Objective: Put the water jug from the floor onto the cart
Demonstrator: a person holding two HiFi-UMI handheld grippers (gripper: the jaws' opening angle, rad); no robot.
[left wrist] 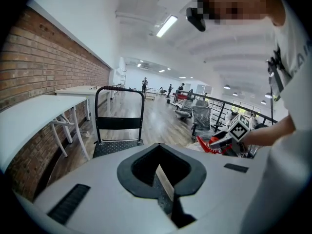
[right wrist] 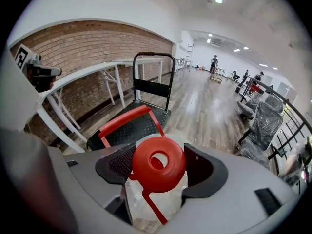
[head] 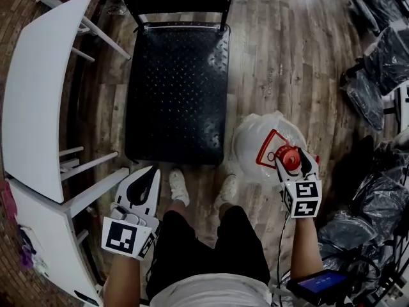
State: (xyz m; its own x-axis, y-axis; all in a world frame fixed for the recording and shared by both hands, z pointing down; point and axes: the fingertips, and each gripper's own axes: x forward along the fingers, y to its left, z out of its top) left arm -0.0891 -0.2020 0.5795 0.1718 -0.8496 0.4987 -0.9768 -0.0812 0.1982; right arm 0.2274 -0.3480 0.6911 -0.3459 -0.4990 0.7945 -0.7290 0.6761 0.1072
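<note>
- The water jug (head: 257,139), clear with a red cap (right wrist: 158,165) and a red carry handle (right wrist: 127,121), is over the wooden floor (head: 287,56), just past the near right corner of the cart (head: 176,88).
- The right gripper (head: 292,159) points steeply down with its jaws set wide, clamped on either side of the red cap.
- The left gripper (head: 148,175) is off the cart's near left corner with its jaws together and nothing between them.
- The cart is a black studded platform, and its upright handle (head: 179,4) is at the far end.
- The person's two pale shoes (head: 179,186) stand at the cart's near edge, between the grippers.
- White tables (head: 38,88) run along the cart's left side, and their legs come close to its edge.
- A brick wall (right wrist: 83,48) stands behind the tables.
- Office chairs wrapped in plastic (head: 383,56) crowd the floor to the right of the jug, well apart from the cart.
- A small lit screen (head: 321,280) sits on the person's right forearm.
- Far down the hall a few people (right wrist: 213,62) stand, too small to make out.
- The jug's neck is hidden under the cap and the gripper.
- Its base is hidden beneath its own body, so it is unclear whether it touches the floor.
- The cart's underside is hidden by its deck.
- The tables and chairs are cut off at the picture edges.
</note>
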